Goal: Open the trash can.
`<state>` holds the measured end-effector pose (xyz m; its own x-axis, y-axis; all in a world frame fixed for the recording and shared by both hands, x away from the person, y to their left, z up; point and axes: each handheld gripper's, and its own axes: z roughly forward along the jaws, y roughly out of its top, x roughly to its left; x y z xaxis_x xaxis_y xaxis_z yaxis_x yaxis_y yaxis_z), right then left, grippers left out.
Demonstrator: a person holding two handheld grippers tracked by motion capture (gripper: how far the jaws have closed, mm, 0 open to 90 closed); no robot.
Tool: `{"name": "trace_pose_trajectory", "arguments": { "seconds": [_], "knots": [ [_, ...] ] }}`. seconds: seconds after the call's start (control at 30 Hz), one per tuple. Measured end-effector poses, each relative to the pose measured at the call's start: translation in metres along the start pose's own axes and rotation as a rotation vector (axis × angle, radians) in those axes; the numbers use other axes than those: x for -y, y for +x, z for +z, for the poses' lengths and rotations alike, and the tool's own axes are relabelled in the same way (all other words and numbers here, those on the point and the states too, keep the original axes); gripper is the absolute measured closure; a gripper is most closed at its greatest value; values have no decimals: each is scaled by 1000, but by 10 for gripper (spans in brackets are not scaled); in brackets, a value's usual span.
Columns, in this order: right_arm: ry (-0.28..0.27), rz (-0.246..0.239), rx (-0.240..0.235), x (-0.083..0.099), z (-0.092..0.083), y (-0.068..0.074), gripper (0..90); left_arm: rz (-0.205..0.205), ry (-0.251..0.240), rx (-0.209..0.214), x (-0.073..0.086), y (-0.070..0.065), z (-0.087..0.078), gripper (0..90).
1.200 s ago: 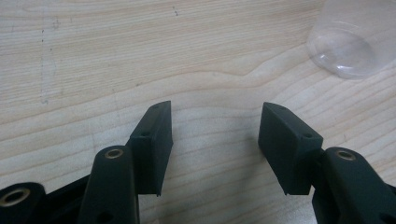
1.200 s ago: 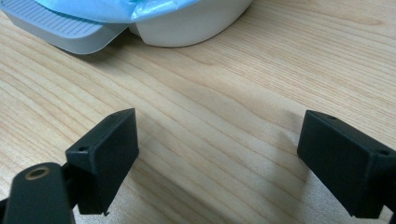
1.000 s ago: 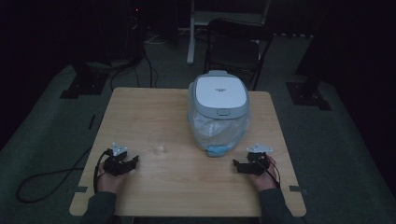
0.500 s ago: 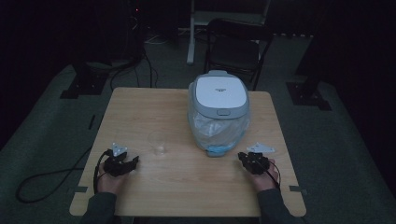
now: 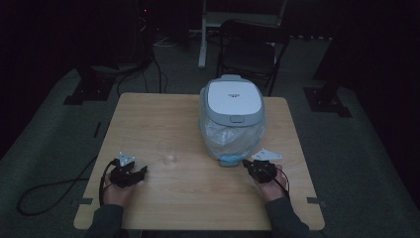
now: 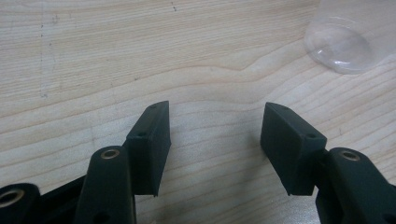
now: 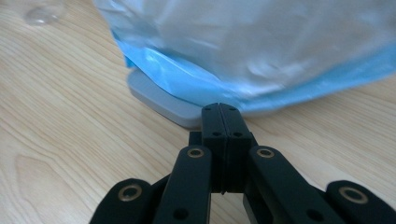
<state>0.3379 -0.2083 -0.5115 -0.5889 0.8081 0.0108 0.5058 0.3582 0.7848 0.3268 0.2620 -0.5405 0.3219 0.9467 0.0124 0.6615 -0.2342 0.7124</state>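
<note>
Right gripper (image 7: 223,112): one unit, held in the person's right hand (image 5: 270,186) near the table's front right. Jaws pressed flat together, nothing between them; they have just been closing. The tips point at the base of the bin and stand just beside it; whether they touch it cannot be told. Grey three-cornered plate on top, cable trailing back.

Left gripper (image 6: 215,135): one unit, held in the left hand (image 5: 116,191) at the front left. Jaws spread wide, bare wood between them, nothing gripped. Black cable trailing off the table's left side onto the floor.

Waste bin (image 5: 233,119): one, grey with a white lid, standing upright right of the table's centre. Small dark lettering on the lid, too small to read. Clear liner bag (image 7: 261,42) with a blue band along its lower edge, hanging down over the grey foot.

Clear cup (image 5: 167,151): one, transparent, standing upright between the two grippers, nearer the left one, apart from the bin.

Wooden table (image 5: 148,114): one, pale grain.

Chair (image 5: 247,47): one, dark, behind the table.
</note>
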Motion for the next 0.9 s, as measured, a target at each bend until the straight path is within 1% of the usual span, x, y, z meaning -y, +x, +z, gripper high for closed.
{"name": "trace_pose_trajectory", "arguments": {
  "seconds": [0.2,0.43,0.57,0.67,0.9],
  "knots": [
    [-8,-16,-27,-6,8,8,881,1,1,0,0,0,0,437],
    [8,-48,-53,-12,20,17,881,2,4,1,0,0,-1,438],
    [10,-53,-55,-14,27,21,883,2,5,1,0,0,-1,438],
    [11,-46,-58,-15,31,23,888,3,6,1,0,0,-1,437],
    [6,-33,-45,-15,36,24,898,3,5,1,0,0,-1,438]
  ]
}}
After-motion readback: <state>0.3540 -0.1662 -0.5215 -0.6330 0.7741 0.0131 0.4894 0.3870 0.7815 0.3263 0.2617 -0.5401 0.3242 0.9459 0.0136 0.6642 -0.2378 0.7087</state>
